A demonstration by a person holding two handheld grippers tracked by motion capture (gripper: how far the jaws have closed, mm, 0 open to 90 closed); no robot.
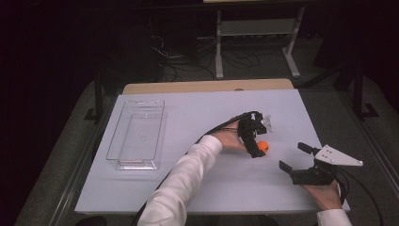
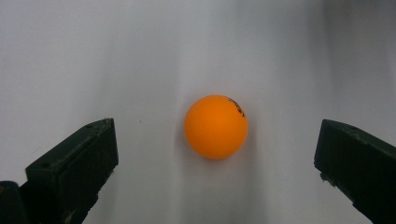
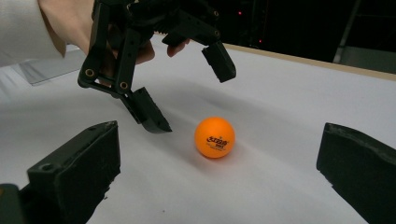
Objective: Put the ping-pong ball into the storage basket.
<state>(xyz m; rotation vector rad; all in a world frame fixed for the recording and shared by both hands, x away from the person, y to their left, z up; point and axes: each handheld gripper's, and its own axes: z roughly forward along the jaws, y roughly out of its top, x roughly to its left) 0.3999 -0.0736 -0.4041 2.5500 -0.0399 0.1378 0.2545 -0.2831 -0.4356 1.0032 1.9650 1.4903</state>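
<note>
An orange ping-pong ball [image 1: 262,146] lies on the white table [image 1: 197,183], right of centre. My left gripper [image 1: 259,140] hangs open just over it, tilted down. In the left gripper view the ball [image 2: 215,127] sits between the two wide-apart black fingers [image 2: 74,168], touching neither. My right gripper [image 1: 295,157] stands open near the front right, pointing at the ball from a short way off. In the right gripper view the ball [image 3: 214,137] rests just right of the left gripper's lower finger [image 3: 149,114], with the left gripper [image 3: 189,93] above it.
A clear plastic tray [image 1: 136,134], nothing in it, stands on the table's left side. The table's right edge runs close behind the right hand. Past the far wooden edge [image 1: 207,86] are cables and a white frame [image 1: 256,33] on the floor.
</note>
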